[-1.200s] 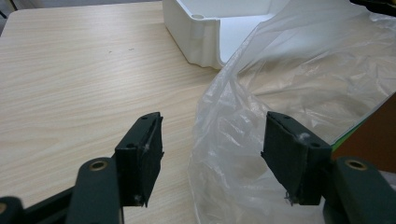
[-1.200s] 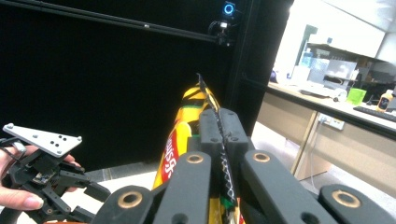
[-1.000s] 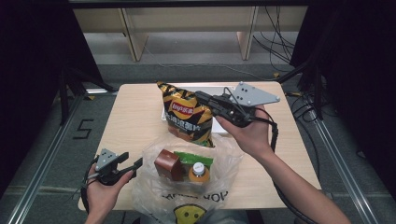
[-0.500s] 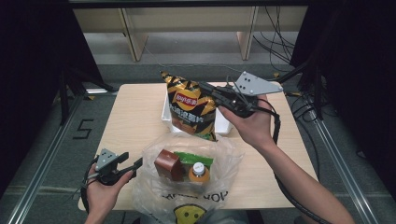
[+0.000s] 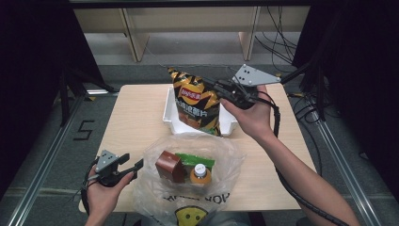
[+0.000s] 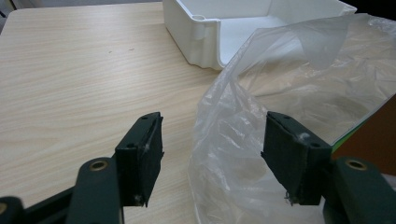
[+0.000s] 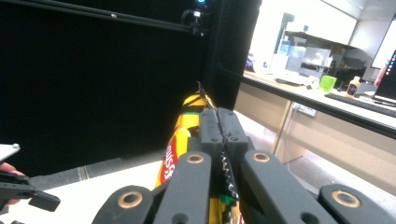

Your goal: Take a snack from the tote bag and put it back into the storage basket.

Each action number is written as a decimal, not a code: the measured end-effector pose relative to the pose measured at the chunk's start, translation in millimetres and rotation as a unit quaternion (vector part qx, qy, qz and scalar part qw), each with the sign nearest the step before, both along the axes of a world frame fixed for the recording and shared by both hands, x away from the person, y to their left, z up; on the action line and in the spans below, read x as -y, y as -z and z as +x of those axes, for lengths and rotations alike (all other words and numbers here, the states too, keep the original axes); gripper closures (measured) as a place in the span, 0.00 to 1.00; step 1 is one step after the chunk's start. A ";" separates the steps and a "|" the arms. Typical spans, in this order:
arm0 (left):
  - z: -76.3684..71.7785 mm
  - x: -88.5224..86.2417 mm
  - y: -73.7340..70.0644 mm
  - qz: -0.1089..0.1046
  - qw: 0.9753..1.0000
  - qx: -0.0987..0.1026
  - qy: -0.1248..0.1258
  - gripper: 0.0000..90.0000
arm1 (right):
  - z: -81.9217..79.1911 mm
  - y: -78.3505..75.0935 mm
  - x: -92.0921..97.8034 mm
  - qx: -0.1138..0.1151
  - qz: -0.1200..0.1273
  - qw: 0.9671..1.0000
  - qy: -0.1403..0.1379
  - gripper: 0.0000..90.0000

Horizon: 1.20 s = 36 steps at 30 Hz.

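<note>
Upper centre of the high view, the right tongs [image 5: 225,89] are pinching the top edge of a yellow-and-black foil chip bag [image 5: 196,104], jaws closed tight on it, holding it upright over the white plastic bin [image 5: 170,115] on the tabletop [image 5: 136,120]. Lower left, the left tongs [image 5: 133,165] are standing wide apart, gripping nothing, beside the rim of the clear plastic shopping bag [image 5: 226,165]. The unpacking step seems underway: next, lowering the chips into the bin and releasing.

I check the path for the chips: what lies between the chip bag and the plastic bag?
In the high view, the white bin's front wall and bare table separate the chip bag from the plastic bag.
</note>
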<state>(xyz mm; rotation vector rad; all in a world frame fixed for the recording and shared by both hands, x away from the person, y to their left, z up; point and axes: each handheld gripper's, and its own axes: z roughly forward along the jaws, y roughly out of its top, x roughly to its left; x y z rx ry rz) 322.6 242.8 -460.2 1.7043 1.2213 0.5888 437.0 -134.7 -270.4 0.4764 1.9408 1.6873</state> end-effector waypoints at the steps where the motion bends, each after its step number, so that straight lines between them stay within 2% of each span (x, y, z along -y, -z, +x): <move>1: 0.1 -0.4 0.1 0.000 1.000 0.000 0.000 0.42 | 2.5 -0.1 0.0 0.000 0.000 1.000 0.003 1.00; 3: 0.4 -0.9 0.4 0.000 1.000 0.000 0.000 0.42 | 6.9 -0.6 0.4 0.000 -0.002 1.000 0.005 1.00; 4: 0.5 -1.0 0.6 -0.001 1.000 0.000 0.000 0.42 | 7.9 -0.4 -0.3 -0.010 0.003 1.000 0.005 1.00; 6: 0.2 -0.9 0.1 -0.002 1.000 0.000 -0.001 0.42 | 11.8 -0.7 0.2 -0.006 0.002 1.000 0.010 1.00; 9: -0.1 -0.7 -0.3 -0.003 1.000 0.001 -0.002 0.42 | 17.6 -0.9 0.8 -0.012 0.003 1.000 0.010 1.00; 12: 0.2 -0.9 0.0 -0.001 1.000 0.000 0.000 0.42 | 23.8 -0.8 1.1 -0.005 -0.004 1.000 0.012 1.00; 15: 0.1 -1.2 -0.1 -0.002 1.000 0.001 0.000 0.42 | 26.8 -0.4 1.2 -0.016 -0.002 1.000 0.019 1.00; 16: 0.1 -1.6 -0.1 -0.003 1.000 0.001 0.000 0.42 | 30.0 -0.1 1.3 -0.007 -0.002 1.000 0.017 1.00; 19: -0.2 -2.3 -0.2 -0.001 1.000 0.002 -0.001 0.42 | 34.0 2.5 0.1 -0.022 -0.001 1.000 0.021 1.00; 21: -0.2 -2.3 -0.3 -0.002 1.000 0.002 -0.001 0.42 | 37.2 3.4 -0.3 -0.017 -0.003 1.000 0.020 1.00; 27: -0.9 -0.9 0.2 0.000 1.000 0.003 0.002 0.42 | 46.6 8.2 -1.6 -0.035 -0.003 0.999 0.027 1.00; 31: -1.0 -0.1 0.2 0.001 1.000 0.002 0.003 0.42 | 53.4 9.9 -1.4 -0.033 -0.003 0.999 0.036 1.00; 32: -1.0 -0.2 0.1 0.001 1.000 0.003 0.003 0.42 | 56.3 9.6 -0.6 -0.027 -0.007 0.999 0.039 1.00; 33: -0.8 -0.5 0.1 0.001 1.000 0.004 0.003 0.42 | 56.4 10.1 -1.1 -0.037 -0.002 0.999 0.039 1.00; 34: -0.7 -0.8 0.0 0.000 1.000 0.005 0.004 0.42 | 59.6 10.6 -0.9 -0.032 -0.004 0.999 0.040 1.00; 36: -1.1 -1.1 -0.1 0.001 1.000 0.004 0.000 0.42 | 61.7 11.5 -1.3 -0.043 -0.005 0.998 0.043 1.00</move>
